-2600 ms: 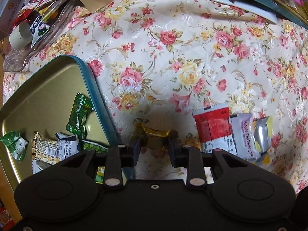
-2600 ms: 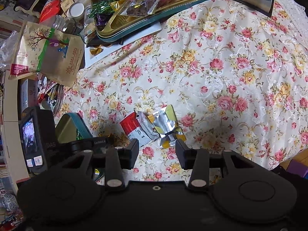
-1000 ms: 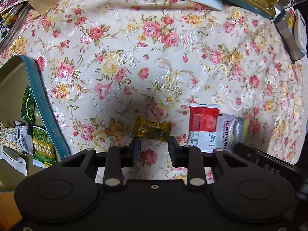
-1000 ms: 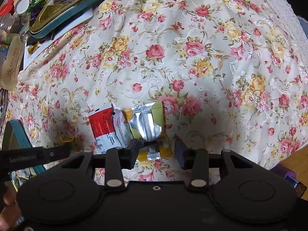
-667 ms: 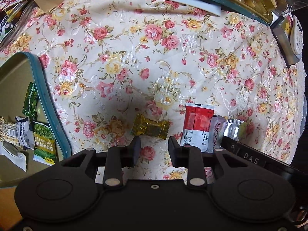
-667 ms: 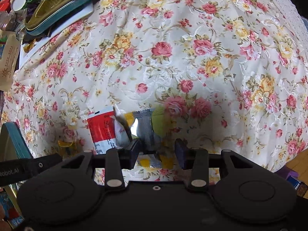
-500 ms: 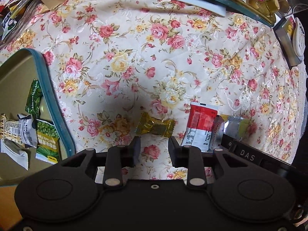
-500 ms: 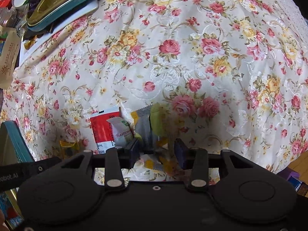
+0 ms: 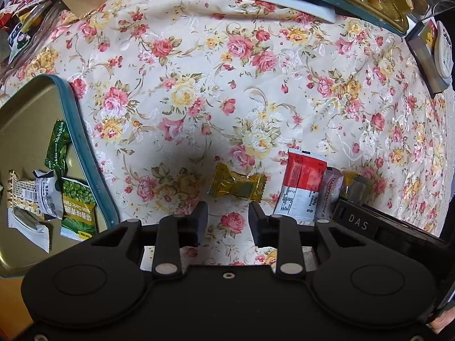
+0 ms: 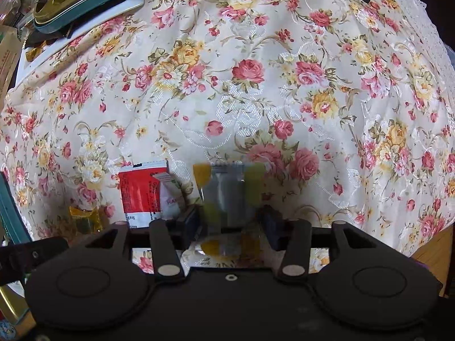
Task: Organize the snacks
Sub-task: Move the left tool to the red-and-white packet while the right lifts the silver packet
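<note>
Right gripper (image 10: 231, 223) points down, jaws opening, blurred silver packet with yellow and green ends (image 10: 227, 193) between them; pads seem apart from it. Left gripper (image 9: 227, 217) half open, empty, above floral cloth on counter (image 9: 199, 91). Just beyond: gold twist-wrapped candy (image 9: 237, 186), then red-and-white sachet (image 9: 301, 187) touching pale hawthorn pack (image 9: 331, 190). Left side: gold tin tray with teal rim (image 9: 85, 147) holding green and white snack packets (image 9: 76, 207). Far edge: second tray with sweets (image 9: 369, 2).

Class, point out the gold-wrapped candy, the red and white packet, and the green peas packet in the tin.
gold-wrapped candy (image 9: 237, 185), left wrist view, wrapper's middle
red and white packet (image 9: 301, 189), left wrist view, packet's centre
green peas packet (image 9: 77, 208), left wrist view, printed face
</note>
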`<state>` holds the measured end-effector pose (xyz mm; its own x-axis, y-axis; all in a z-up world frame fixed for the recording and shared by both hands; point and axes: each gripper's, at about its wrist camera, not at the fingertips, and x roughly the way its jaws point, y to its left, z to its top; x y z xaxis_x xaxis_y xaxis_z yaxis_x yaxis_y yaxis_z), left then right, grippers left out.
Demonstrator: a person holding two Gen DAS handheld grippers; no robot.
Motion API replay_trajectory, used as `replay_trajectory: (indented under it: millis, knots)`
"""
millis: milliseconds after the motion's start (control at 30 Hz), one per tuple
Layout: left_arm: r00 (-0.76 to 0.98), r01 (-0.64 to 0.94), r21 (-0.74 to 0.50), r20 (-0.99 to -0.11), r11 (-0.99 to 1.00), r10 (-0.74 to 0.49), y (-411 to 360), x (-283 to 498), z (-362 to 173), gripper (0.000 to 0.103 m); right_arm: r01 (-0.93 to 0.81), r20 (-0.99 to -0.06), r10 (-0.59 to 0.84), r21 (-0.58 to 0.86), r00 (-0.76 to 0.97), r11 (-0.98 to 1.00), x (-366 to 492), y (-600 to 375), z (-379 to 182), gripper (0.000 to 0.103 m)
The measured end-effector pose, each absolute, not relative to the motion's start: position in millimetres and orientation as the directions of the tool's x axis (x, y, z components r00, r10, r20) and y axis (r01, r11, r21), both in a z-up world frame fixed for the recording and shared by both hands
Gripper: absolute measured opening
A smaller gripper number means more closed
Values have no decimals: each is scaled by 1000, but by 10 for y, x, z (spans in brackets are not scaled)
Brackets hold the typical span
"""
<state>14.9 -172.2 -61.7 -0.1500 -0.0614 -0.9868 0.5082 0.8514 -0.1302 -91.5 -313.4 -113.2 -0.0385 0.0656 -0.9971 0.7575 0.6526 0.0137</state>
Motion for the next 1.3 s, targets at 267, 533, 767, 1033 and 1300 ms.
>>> replay_trajectory:
  millis: [267, 533, 767, 1033, 1300]
  knots:
    - [-145, 517, -115, -988, 848, -46, -1741, 145, -649, 40, 759, -996, 56, -20, -75, 650, -925, -3113, -1215, 74]
    - [-145, 522, -117, -988, 845, -47, -1752, 155, -650, 40, 747, -995, 61, -17, -77, 664, -971, -3171, -1181, 52]
    - [-143, 521, -111, -989, 846, -42, -1766, 157, -673, 40, 786, -991, 103, -1, -82, 618, -1054, -3412, -1090, 40]
    - [-130, 549, -122, -990, 827, -59, -1924, 66, -645, 40, 854, -979, 186, 164, 80, 494, -1273, -3850, -669, 40]
    - [-155, 594, -170, -983, 786, -95, -2169, -139, -691, 40, 867, -975, 153, 214, 161, 450, -1465, -3985, -247, 40]
